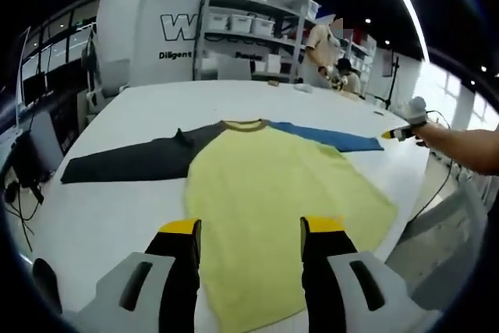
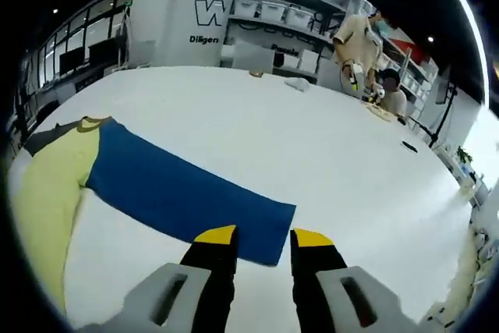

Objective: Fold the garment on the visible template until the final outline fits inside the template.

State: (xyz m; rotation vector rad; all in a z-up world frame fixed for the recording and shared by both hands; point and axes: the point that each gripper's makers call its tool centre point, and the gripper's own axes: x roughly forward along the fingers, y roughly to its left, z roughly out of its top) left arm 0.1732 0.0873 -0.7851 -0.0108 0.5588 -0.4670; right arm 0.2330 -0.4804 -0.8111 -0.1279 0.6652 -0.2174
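A long-sleeved shirt lies flat on the white table [image 1: 117,216]. Its body is pale yellow [image 1: 273,193], one sleeve dark grey [image 1: 125,161], the other blue [image 1: 327,136]. My left gripper [image 1: 248,228] hovers open above the yellow hem, with nothing between its yellow-tipped fingers. In the right gripper view the blue sleeve [image 2: 179,193] stretches from the yellow body [image 2: 47,193] towards me, and my right gripper [image 2: 263,235] is open just above the cuff end. In the left gripper view the right gripper [image 1: 399,133] sits by the blue cuff, held by a person's arm.
The table edge runs close at the right, with a grey frame [image 1: 444,239] beyond it. Shelves with white bins [image 1: 249,29] stand behind the table. Two people [image 2: 366,52] work at its far end, near small items [image 2: 298,83] lying on the surface.
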